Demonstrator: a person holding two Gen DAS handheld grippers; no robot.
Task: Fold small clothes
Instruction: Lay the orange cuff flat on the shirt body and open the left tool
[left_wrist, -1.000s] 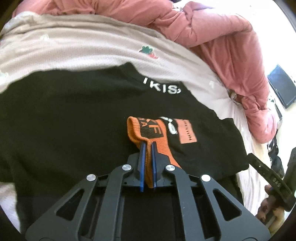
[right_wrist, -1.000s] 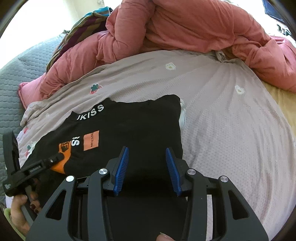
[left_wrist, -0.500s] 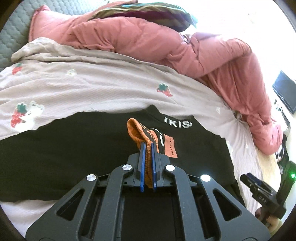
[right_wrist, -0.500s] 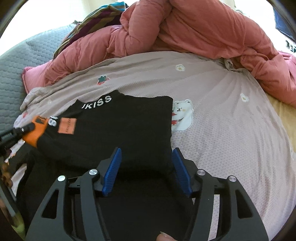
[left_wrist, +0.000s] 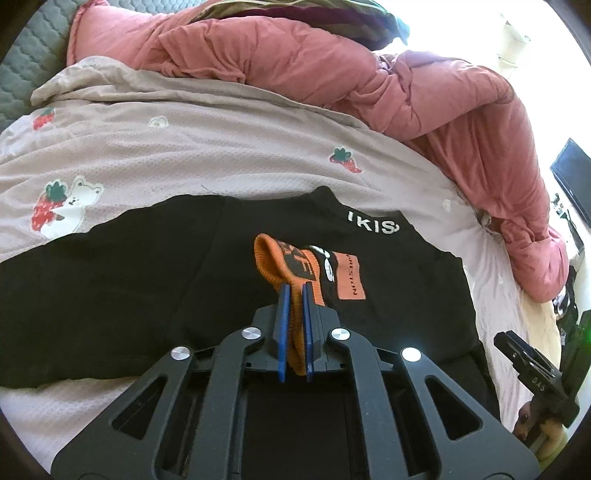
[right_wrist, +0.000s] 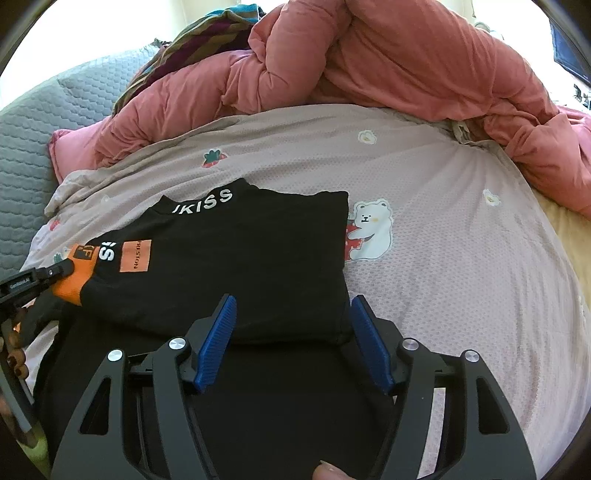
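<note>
A small black sweater (left_wrist: 110, 288) with white "UKISS" lettering on the collar lies on the bed. My left gripper (left_wrist: 294, 291) is shut on its orange ribbed sleeve cuff (left_wrist: 275, 258) and holds the sleeve across the body. In the right wrist view the sweater (right_wrist: 240, 266) lies partly folded, the cuff (right_wrist: 72, 277) at its left edge pinched by the left gripper (right_wrist: 64, 267). My right gripper (right_wrist: 291, 306) is open and empty, its blue pads (right_wrist: 218, 328) spread over the sweater's near right part.
A pale pink sheet (right_wrist: 461, 258) with bear and strawberry prints covers the bed. A bunched pink duvet (right_wrist: 369, 66) runs along the far side and right. A grey quilted headboard (right_wrist: 33, 147) is at left. A dark screen (left_wrist: 572, 177) stands off the bed.
My left gripper has carried the orange cuff to the left and back partway, unfolding the sleeve. My right gripper has opened wider and drawn back toward the sweater's near edge.
</note>
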